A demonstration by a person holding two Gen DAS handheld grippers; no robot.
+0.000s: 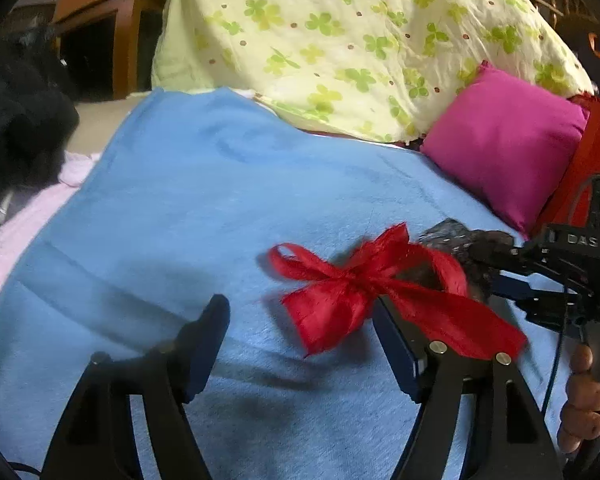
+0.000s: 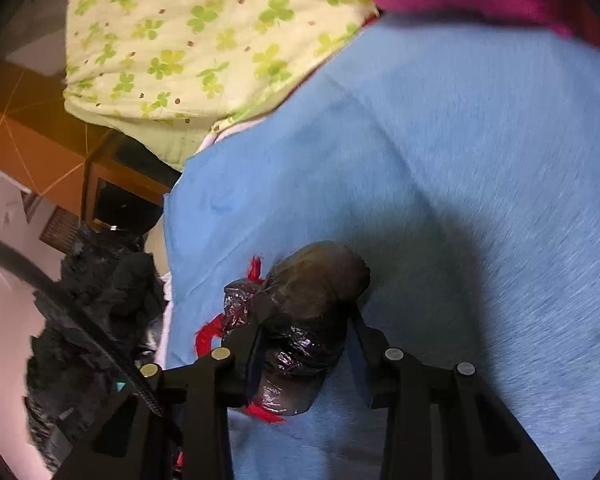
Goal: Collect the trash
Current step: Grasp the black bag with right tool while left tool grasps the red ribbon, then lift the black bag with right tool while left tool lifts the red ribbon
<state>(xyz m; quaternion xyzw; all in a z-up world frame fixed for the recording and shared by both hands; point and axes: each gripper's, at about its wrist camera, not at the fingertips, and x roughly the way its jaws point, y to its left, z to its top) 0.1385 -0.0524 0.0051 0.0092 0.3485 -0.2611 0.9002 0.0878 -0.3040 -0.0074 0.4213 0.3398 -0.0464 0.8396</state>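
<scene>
I'm clamping the right gripper (image 2: 304, 344) jaws on the black bundle (image 2: 312, 304); beside it, the left gripper (image 1: 300, 320) jaws are gaping wide around the red ribbon (image 1: 380, 292).

Red ribbon bow (image 1: 364, 284): frayed, shiny, loops and tails spread flat on blue blanket, one tail draped over nearer gripper finger. Black crumpled plastic wad (image 2: 304, 320): glossy, wrinkled, lumpy, lain on blanket just beside bow, partly over ribbon, clamped between gripper fingers.
</scene>
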